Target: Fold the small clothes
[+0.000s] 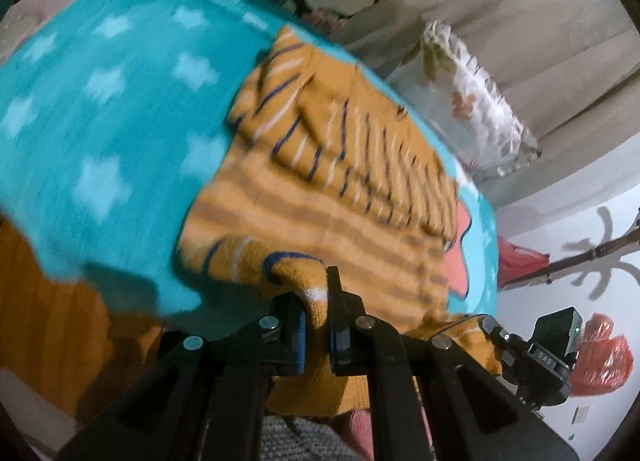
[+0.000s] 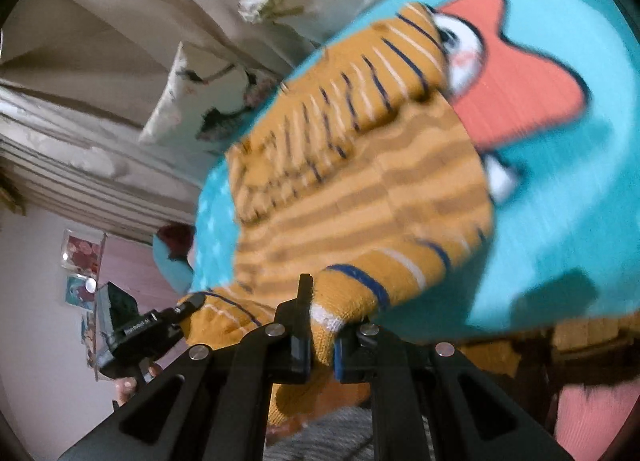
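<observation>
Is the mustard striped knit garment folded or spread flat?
Partly folded: the striped garment has one part doubled over its body, while both tongs pinch its near edge.

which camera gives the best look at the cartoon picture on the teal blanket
The right wrist view: the cartoon shows its red shape and white eye. The left wrist view catches only a red sliver beside the sweater.

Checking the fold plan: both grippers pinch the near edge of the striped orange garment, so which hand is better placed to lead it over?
Neither clearly. The left gripper and right gripper each clamp a near corner of the orange garment; it likely takes both together.
</observation>
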Motion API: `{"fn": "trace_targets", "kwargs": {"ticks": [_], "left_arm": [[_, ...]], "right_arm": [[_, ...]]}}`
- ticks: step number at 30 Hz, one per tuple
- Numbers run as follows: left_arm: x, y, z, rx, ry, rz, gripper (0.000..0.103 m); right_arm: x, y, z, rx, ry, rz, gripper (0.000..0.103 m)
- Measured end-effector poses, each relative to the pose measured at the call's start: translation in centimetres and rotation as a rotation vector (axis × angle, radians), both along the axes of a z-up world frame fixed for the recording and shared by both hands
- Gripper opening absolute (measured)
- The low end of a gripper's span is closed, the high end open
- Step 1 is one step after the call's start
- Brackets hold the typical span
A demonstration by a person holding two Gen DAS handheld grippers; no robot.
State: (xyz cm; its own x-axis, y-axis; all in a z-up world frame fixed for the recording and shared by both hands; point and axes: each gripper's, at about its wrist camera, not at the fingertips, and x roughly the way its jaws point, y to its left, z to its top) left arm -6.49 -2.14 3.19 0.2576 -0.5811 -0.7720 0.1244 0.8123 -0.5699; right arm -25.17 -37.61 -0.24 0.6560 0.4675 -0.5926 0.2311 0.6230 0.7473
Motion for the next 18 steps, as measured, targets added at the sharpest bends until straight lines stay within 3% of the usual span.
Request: {"fn": "trace_targets", "kwargs": {"ticks": [8,13,18], "left_arm": [[14.2,-4.3,-0.1,-0.023,-0.001,0.009,0.007],[21.8,-7.3,-2.1,0.020,0.043,-0.022,0.007],[26.1,-9.6,-4.9,0.049,0.094,-0.062,0.008]], "right_arm": [[12.8,-3.4,3.8,-0.039,-0.026,-0.067,0.008],[19.8,-6.4,1.9,-0.018,0.045,-0.163,0.008],[24.2,-9.0,-1.5,0.039,0.116,-0.229,0.011]]}}
